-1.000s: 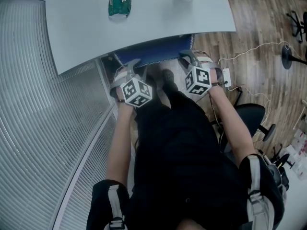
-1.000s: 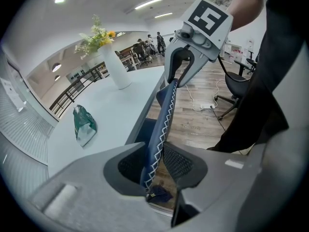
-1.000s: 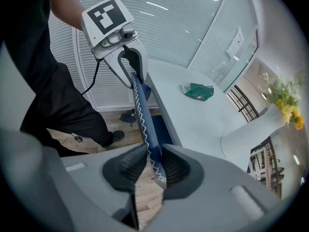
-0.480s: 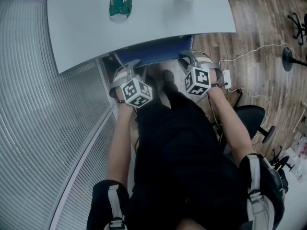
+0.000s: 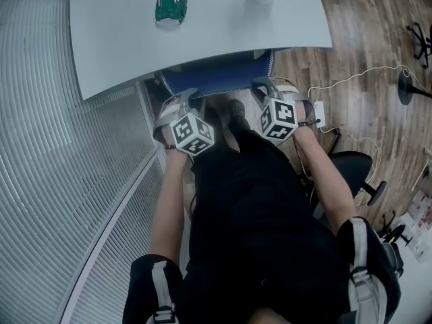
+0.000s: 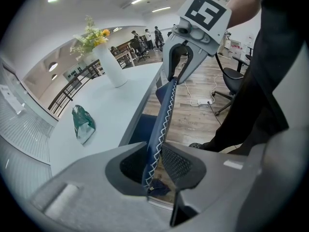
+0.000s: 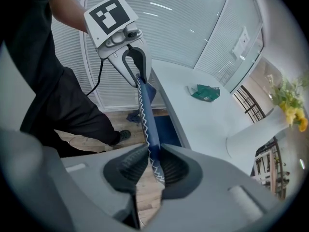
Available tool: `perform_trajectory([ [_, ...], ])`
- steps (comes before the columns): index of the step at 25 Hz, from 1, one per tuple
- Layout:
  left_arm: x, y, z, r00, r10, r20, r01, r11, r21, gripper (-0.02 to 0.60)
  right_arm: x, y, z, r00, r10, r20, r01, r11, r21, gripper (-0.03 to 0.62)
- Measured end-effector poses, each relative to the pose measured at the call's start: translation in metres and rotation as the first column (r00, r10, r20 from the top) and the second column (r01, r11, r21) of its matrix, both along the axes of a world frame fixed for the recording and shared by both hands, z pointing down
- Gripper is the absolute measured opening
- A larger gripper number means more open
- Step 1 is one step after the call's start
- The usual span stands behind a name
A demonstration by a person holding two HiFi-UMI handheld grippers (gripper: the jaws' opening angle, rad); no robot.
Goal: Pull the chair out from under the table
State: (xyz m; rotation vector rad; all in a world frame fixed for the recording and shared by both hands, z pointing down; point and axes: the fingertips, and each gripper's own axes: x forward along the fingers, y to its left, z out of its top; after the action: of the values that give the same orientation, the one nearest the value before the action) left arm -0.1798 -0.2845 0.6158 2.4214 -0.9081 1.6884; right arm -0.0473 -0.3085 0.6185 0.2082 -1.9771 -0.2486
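Left tongs (image 5: 186, 97) and right tongs (image 5: 262, 85) are closing on the chair back (image 5: 216, 76); tugged too soon, its thin edge could slip

chair (image 5: 216, 78): blue backrest, white zigzag stitching along its top edge; upright; mostly tucked under the surface (image 5: 223, 25); only the backrest top shows, just past the white surface's near edge, toward the right half

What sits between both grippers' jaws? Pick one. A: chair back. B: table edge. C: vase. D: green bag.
A: the blue chair back runs between the jaws of the left gripper and the right gripper, both closing on it.
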Motion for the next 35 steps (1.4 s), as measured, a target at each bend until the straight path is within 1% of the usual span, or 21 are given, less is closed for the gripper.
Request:
perform_trajectory([
  [7, 0.009, 0.018, -0.004, 1.000, -0.017, -0.009, 0.017, 1.000, -0.025, 0.097, 0.010, 0.018, -0.005, 1.000, -0.006, 0.011, 0.006, 1.000, -0.027, 0.081],
  [15, 0.017, 0.028, -0.021, 0.999, -0.046, -0.016, 0.046, 0.999, -0.007, 0.098, 0.018, 0.027, -0.021, 0.999, -0.013, 0.039, 0.014, 0.999, -0.038, 0.081],
  [21, 0.027, 0.041, -0.031, 0.998, -0.054, -0.011, 0.054, 0.999, 0.005, 0.097, 0.028, 0.039, -0.032, 0.998, -0.041, 0.050, 0.044, 0.998, -0.044, 0.080],
  [30, 0.034, 0.068, -0.039, 0.999, -0.053, -0.005, 0.053, 0.999, 0.002, 0.097, 0.034, 0.067, -0.040, 0.997, -0.056, 0.051, 0.059, 0.996, -0.065, 0.078],
  [35, 0.036, 0.085, -0.041, 0.999, -0.031, -0.005, 0.031, 0.999, -0.006, 0.094, 0.036, 0.086, -0.042, 0.998, -0.049, 0.044, 0.052, 0.996, -0.072, 0.077],
])
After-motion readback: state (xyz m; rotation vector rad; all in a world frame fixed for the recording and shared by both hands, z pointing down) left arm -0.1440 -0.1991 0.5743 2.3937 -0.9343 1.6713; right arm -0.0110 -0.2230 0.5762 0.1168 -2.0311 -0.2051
